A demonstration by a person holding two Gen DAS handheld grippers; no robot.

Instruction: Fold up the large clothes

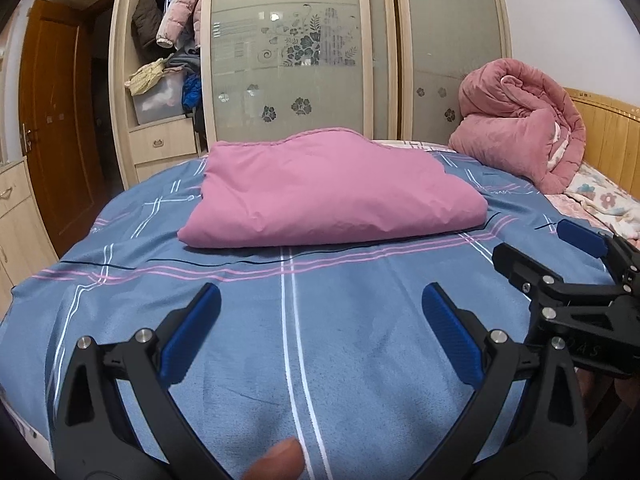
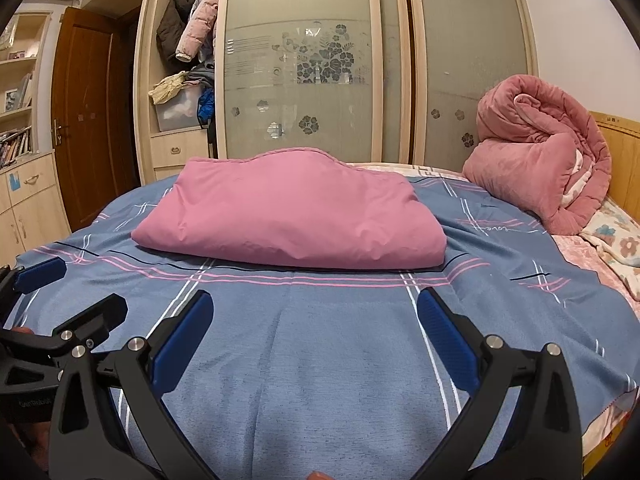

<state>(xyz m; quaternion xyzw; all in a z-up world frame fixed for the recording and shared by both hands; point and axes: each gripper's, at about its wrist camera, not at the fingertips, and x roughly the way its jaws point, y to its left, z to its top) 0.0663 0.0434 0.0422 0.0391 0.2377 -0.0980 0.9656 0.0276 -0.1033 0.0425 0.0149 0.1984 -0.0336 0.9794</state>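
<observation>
Pink folded garment at frame centre in both wrist views, lying on blue plaid bedsheet, already a thick, fairly square bundle with smooth top and rounded near edge

Left gripper at lower centre of left wrist view, jaws spread wide, nothing between pads, hovering over bare sheet, well short of the bundle. Right gripper at lower centre of right wrist view, jaws likewise spread, empty, also short of the bundle. Each gripper visible at the lower edge of the other's view, side by side

Step in hand, judged: fold apparently complete or at last stage; both tools free of cloth. Could equally be a pause before one more halving; not decidable from these frames

Next move, if another fold wanted: reach forward to near corners of bundle, one per gripper, pinch through all layers, lift and carry across together to keep edges aligned. Thick padding likely to spring back, so firm bite needed

Elsewhere: pink rolled quilt at right, well apart from bundle; wardrobe across upper frame, left section open with coats hanging
</observation>
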